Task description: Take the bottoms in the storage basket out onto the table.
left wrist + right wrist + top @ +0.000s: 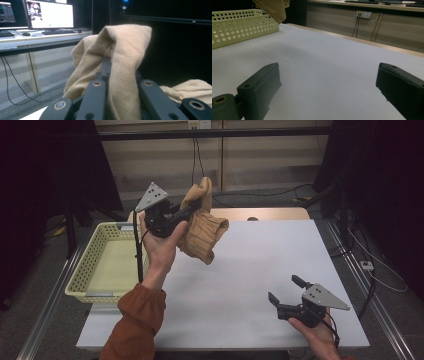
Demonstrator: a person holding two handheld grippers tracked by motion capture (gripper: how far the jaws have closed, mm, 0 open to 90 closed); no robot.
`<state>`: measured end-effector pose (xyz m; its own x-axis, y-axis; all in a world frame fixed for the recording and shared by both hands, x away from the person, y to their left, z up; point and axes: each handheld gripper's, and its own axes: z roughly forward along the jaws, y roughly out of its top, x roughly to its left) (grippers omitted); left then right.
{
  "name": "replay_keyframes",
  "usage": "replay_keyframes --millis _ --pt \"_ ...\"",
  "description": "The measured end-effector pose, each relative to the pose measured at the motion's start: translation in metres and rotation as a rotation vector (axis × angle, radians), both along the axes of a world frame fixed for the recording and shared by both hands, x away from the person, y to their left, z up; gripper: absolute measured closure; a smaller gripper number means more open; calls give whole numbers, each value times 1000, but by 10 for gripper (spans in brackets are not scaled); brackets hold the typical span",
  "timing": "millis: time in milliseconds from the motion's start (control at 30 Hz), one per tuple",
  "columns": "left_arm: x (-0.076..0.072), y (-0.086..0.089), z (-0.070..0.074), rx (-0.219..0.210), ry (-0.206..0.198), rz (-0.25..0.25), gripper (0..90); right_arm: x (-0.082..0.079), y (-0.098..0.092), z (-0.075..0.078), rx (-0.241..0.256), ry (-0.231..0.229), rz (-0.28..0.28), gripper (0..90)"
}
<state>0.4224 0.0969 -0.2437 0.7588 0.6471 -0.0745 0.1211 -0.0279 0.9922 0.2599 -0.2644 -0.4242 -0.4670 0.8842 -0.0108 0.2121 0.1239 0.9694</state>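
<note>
From the high view I see my left tool (192, 210) raised above the tabletop's (250, 270) left part, clamped on a tan knit garment (202, 232) that hangs beside the pale yellow basket (95, 265). The left gripper view adds what that misses: fine ribbed weave, cloth (125, 57) folded between the jaws, monitors (50, 13) behind. My right tool (285, 289) hovers wide apart, holding nothing. I can read no writing.

Your high view is dim, its corners nearly black; the white table (250, 270) catches soft overhead light. The monitor (50, 13) glares, blown out; close jaws blur.
</note>
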Motion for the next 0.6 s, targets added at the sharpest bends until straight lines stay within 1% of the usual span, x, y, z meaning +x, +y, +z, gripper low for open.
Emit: replay_keyframes --millis 133,233,300,367,400,433,467,500,533,600 --pt "6 -6 -3 7 12 3 821 0 0 0 1 0 -1 53" --pt "11 -12 -5 6 32 7 820 0 0 0 -1 0 -1 53" --pt "12 -15 -6 16 39 13 820 0 0 0 0 0 0 53" --pt "13 -19 -6 7 44 11 820 0 0 0 0 1 -3 53" --pt "14 -20 -6 19 40 8 820 0 0 0 0 1 -3 53" --pt "14 -23 -6 11 41 8 820 0 0 0 0 1 -3 53" --pt "15 -24 -6 25 40 3 820 0 0 0 0 1 -3 53" --pt "15 -26 -6 18 40 4 820 0 0 0 0 1 -2 53" --pt "16 -27 -7 30 38 2 820 0 0 0 1 0 0 53" --pt "18 -31 -9 31 39 4 820 0 0 0 1 -1 0 53"
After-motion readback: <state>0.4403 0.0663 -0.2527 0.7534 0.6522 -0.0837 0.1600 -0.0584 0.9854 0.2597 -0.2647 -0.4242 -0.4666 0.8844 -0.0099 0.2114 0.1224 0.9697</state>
